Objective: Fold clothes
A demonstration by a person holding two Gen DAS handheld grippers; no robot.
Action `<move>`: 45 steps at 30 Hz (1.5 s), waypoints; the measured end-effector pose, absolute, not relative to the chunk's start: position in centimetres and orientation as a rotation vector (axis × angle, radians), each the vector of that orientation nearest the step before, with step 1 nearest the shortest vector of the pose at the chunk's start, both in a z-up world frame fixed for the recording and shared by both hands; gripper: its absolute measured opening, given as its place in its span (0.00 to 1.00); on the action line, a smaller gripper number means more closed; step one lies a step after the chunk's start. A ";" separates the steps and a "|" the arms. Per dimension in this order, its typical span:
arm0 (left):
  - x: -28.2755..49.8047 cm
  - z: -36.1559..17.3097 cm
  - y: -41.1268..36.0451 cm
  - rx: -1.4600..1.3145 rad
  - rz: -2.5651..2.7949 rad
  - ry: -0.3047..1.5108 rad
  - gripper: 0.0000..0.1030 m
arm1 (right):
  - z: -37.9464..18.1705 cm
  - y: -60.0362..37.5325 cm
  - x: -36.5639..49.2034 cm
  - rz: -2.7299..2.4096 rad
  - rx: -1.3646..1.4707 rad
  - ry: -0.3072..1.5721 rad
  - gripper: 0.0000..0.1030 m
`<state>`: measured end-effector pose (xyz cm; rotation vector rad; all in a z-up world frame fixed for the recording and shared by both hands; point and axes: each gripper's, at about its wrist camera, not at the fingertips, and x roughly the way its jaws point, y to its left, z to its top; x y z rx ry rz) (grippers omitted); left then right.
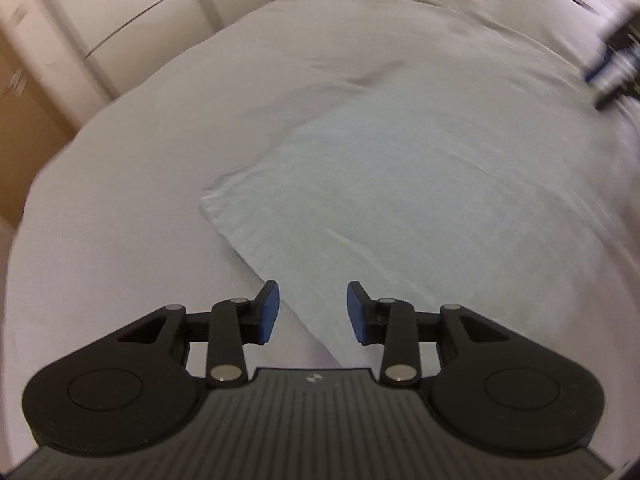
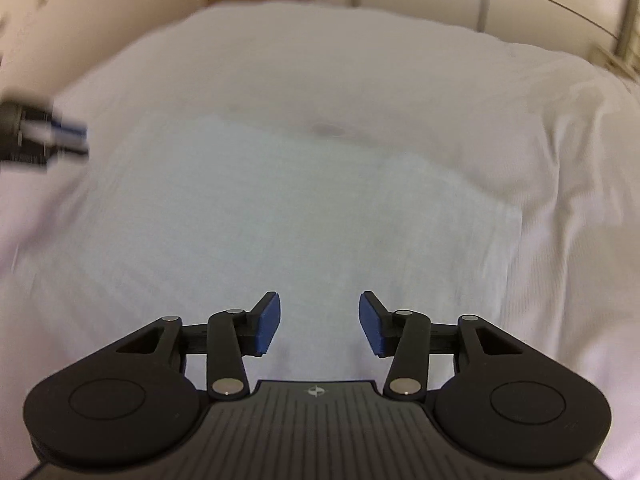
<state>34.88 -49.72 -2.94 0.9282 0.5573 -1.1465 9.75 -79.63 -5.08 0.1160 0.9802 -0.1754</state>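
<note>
Lying flat: pale cloth (image 1: 400, 200), already folded it seems, on the white bed (image 1: 120, 200).
Handling: light, soft, limp; likely to sag and slip on the sheet.
Hold: near corner (image 1: 212, 200), or the edge, both layers together.
Left gripper (image 1: 312, 312): jaws spread, nothing between.
Right gripper (image 2: 319, 324): jaws spread, empty, above the cloth.

Pale blue-white garment (image 1: 400, 208) with a faint ribbed weave, lying on a plain white bedsheet (image 1: 132, 184). Left gripper (image 1: 312, 312) and right gripper (image 2: 319, 322): black bodies, blue pads (image 1: 269, 312), silver pivot pins. Background: cream panels (image 1: 120, 4) and a tan board (image 1: 24, 120).
</note>
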 end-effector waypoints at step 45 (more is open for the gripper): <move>26.1 -15.1 -50.5 1.582 -1.171 0.044 0.10 | -14.8 -66.7 6.4 -0.005 -0.781 1.095 0.52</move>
